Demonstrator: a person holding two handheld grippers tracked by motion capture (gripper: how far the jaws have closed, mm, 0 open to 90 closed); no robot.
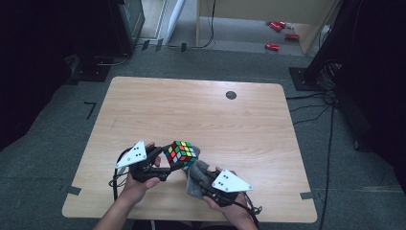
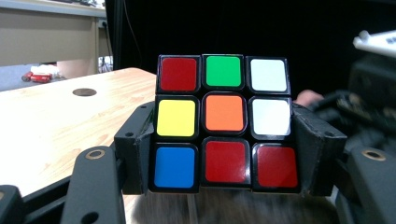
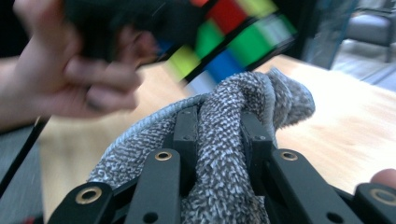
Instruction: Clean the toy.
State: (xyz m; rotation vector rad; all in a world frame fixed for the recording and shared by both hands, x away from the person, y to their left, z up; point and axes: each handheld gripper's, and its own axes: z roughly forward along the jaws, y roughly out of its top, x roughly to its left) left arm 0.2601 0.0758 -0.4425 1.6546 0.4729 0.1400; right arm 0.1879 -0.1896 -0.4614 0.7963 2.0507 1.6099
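Note:
A scrambled Rubik's cube is held above the near part of the wooden table. My left gripper is shut on the cube, its black jaws pressing on both sides of it. A grey speckled cloth hangs bunched just right of and below the cube. My right gripper is shut on the cloth, which bulges out between and over its jaws. In the right gripper view the cube is blurred right above the cloth, with the left hand beside it.
A round dark hole lies in the table's far right part. Black cables run over the floor to the right. Red cans lie on the floor far behind, near a wooden desk.

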